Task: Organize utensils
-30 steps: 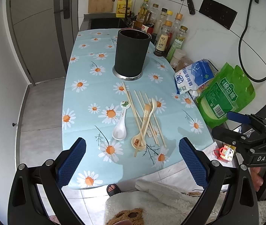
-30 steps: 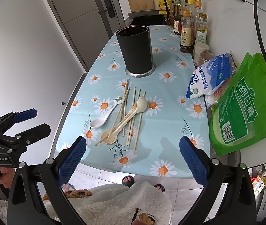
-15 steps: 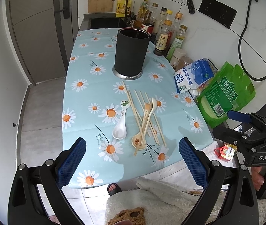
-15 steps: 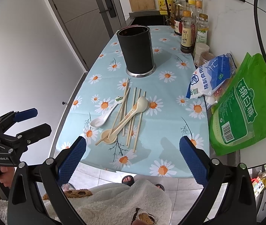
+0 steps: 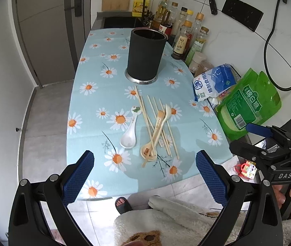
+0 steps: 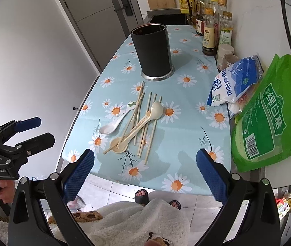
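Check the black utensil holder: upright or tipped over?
Upright. The black utensil holder stands on its metal base on the daisy tablecloth, open mouth facing up.

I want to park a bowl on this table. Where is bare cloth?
Free: the cloth left of the white spoon and black holder, and the near right corner before the green bag. Crowded: the chopsticks, and the bottles by the wall.

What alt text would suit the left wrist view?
Spoons and chopsticks lie in a loose pile on a daisy tablecloth, in front of a black holder. The left gripper hangs open at the near edge, holding nothing.
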`<state>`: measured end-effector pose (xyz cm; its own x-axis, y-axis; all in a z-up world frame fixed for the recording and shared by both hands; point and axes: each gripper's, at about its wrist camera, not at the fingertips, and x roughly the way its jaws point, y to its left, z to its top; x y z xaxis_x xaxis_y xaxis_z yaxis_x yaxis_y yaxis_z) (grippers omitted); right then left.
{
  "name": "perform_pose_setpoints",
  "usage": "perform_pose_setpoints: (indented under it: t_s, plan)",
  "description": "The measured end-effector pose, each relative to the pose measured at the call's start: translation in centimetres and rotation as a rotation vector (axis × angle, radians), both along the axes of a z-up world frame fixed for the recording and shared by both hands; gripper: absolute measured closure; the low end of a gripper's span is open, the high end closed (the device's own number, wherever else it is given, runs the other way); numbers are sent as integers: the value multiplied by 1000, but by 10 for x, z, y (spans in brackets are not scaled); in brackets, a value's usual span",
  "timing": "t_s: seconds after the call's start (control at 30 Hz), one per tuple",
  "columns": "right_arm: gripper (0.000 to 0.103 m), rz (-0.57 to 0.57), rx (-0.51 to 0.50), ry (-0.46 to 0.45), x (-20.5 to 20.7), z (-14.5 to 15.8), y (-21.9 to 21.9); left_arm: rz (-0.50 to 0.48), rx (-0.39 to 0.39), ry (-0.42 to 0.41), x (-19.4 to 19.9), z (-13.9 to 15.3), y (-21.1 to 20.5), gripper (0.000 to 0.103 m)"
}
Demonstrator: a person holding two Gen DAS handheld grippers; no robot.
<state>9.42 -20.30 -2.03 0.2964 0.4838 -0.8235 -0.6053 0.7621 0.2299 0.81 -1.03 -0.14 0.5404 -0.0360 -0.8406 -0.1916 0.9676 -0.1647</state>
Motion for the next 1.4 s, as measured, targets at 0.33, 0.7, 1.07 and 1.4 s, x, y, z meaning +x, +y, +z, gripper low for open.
perform_pose_setpoints:
  t_s: [0.33, 0.7, 1.07, 1.4]
  plan:
    - [4, 54, 33, 57, 24, -23, -4, 37, -4, 60, 15, -23, -3, 7]
    - [9, 5, 12, 133, 52, -55, 4, -27, -93, 147, 54, -66, 22, 17]
    - [31, -1, 95, 364, 92, -78, 48, -95, -336, 289, 99, -138, 84, 47]
    - [46, 83, 21, 525, 120, -95, 120, -228, -423, 385, 128, -170, 91, 64]
